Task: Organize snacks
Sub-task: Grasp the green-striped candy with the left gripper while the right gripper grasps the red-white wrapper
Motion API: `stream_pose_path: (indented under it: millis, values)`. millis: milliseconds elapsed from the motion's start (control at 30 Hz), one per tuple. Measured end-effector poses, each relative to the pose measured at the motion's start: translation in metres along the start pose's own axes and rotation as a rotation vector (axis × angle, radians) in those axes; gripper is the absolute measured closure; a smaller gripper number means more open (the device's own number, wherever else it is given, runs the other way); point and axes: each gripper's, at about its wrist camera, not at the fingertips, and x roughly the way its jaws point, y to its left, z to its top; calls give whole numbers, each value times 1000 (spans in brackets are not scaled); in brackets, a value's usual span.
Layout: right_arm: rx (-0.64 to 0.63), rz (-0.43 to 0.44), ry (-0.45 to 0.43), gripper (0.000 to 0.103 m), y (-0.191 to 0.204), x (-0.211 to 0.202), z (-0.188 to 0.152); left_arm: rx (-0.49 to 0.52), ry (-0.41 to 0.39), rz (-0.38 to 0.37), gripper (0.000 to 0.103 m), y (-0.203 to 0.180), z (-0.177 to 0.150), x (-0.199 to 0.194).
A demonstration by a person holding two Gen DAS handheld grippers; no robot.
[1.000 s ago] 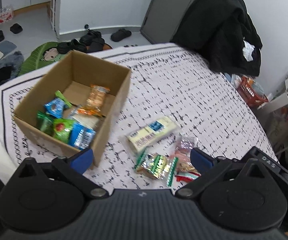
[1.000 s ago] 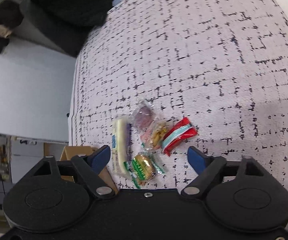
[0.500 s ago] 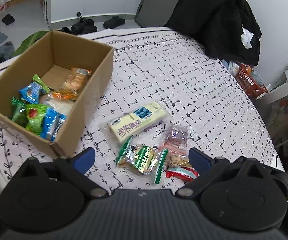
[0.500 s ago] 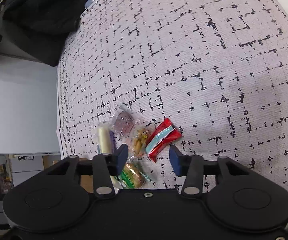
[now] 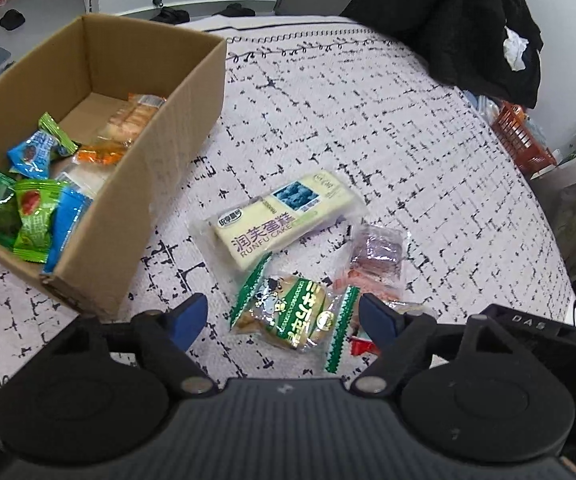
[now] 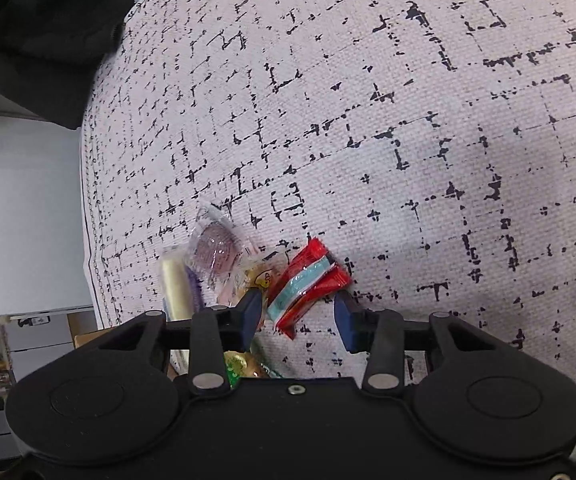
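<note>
A cardboard box (image 5: 160, 168) holding several snack packets sits at the left of the patterned tablecloth (image 5: 368, 128). Beside it lie a cream cake packet (image 5: 284, 216), a green-edged bread packet (image 5: 292, 314), a clear packet with purple contents (image 5: 378, 254) and a red packet (image 6: 308, 284). My left gripper (image 5: 284, 320) is open, its fingers either side of the green-edged packet. My right gripper (image 6: 298, 316) is partly open, its fingers flanking the red packet without clamping it.
A black coat (image 5: 460, 20) hangs at the table's far side. An orange basket (image 5: 522, 140) and shelving stand off the right edge. Shoes (image 5: 12, 18) lie on the floor beyond the box. Bare tablecloth (image 6: 408, 120) stretches ahead of the right gripper.
My left gripper has moved right and closer to the loose snacks, over the green-edged packet. My right gripper has narrowed and dropped around the red packet.
</note>
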Motion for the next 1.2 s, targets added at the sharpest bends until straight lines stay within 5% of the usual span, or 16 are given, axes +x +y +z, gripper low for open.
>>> stream_pose_path:
  millis: [633,767,967,1200]
  values:
    - [-115,-57,-53,63,26,20,-3,7,56,42,20,3,0,40]
    - [-144,-85,-72,77,31,24,-4,9,47,39,21,3,-1,42]
    - [-136,-73,-72,82,27,20,-3,12,39,21,54,-1,0,36]
    - [-138,-48,-83,82,28,3,-5,14,29,24,73,3,4,22]
